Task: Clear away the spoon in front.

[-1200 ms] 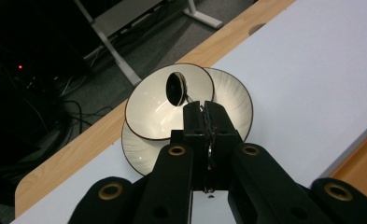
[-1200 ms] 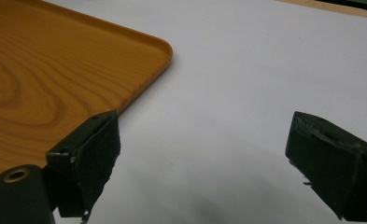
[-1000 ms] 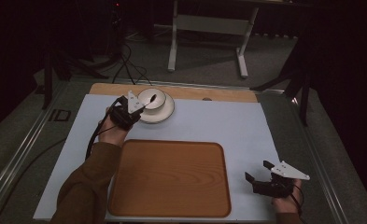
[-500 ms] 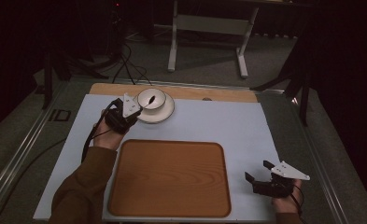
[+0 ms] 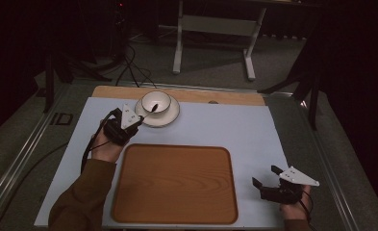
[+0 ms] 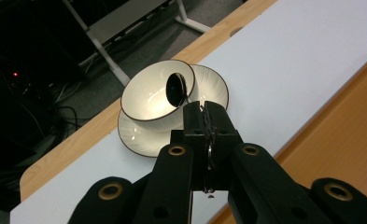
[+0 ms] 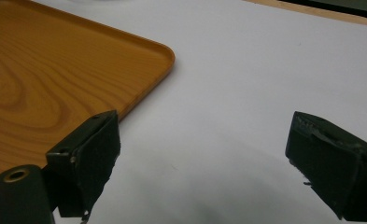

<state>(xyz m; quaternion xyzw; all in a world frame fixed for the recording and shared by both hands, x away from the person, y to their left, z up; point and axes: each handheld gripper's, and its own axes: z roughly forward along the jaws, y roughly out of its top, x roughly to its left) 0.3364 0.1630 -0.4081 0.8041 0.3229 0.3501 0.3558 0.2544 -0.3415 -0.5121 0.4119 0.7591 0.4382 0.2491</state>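
Two jaws of the left gripper (image 6: 204, 122) are pinched tight on a thin spoon handle (image 6: 209, 140), its dark spoon bowl (image 6: 175, 88) tipped over the white bowl (image 6: 155, 91) sitting on its saucer (image 6: 141, 135) near the table's far edge. The right gripper (image 7: 200, 163) hangs wide apart over bare white tabletop (image 7: 265, 70) just beside the wooden tray (image 7: 41, 79) corner, plenty of room there. Handle's mostly hidden between the jaws.

Rectangular brown wood-grain tray (image 5: 174, 183) lies on the pale-covered table (image 5: 234, 126), middle of near edge. Beyond far edge: white metal stand (image 5: 215, 24), black cables (image 5: 129, 62) on grey floor.

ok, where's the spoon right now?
The spoon is clamped by its handle in the left gripper, its dark head inside the bowl on the saucer, beyond the tray.
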